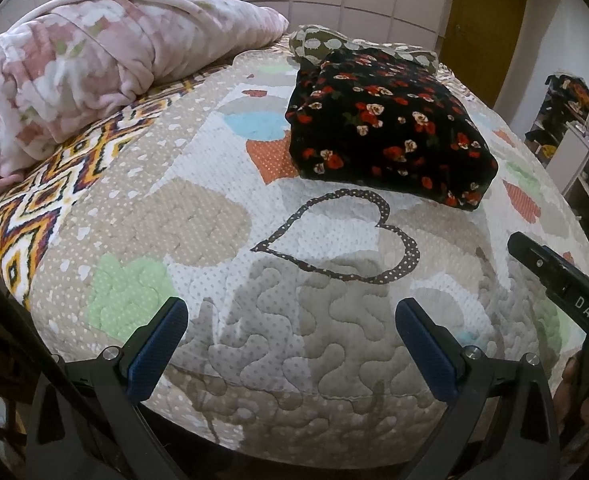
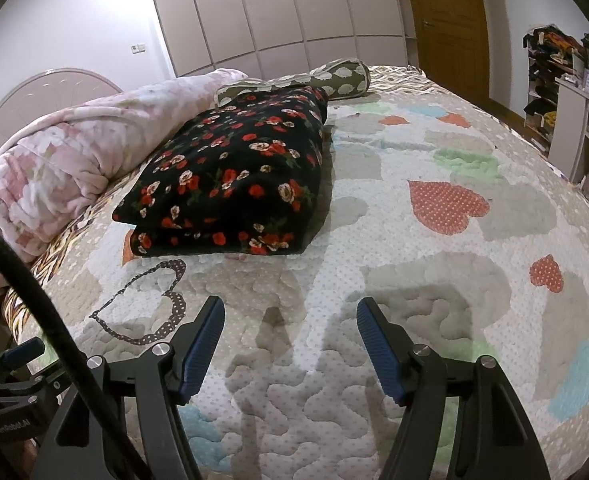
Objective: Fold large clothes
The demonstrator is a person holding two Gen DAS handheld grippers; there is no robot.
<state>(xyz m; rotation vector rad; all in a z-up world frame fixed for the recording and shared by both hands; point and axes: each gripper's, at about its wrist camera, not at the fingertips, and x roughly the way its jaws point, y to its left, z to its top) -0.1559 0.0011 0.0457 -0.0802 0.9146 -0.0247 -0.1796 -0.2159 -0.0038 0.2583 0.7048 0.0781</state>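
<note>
A black garment with red and cream flowers [image 1: 386, 128] lies folded into a thick rectangle on the quilted heart-pattern bedspread [image 1: 222, 216]. It also shows in the right wrist view [image 2: 234, 176], at the centre left. My left gripper [image 1: 292, 312] is open and empty, hovering over the bedspread well short of the garment. My right gripper [image 2: 290, 312] is open and empty too, over the bedspread near the garment's front edge. The right gripper's black body [image 1: 562, 280] shows at the right edge of the left wrist view.
A bunched pink floral blanket [image 1: 94, 60] lies at the bed's left by the headboard. An olive spotted pillow [image 2: 326, 78] sits behind the garment. Wardrobe doors [image 2: 278, 12], a wooden door [image 2: 446, 20] and cluttered shelves [image 2: 566, 92] stand beyond the bed.
</note>
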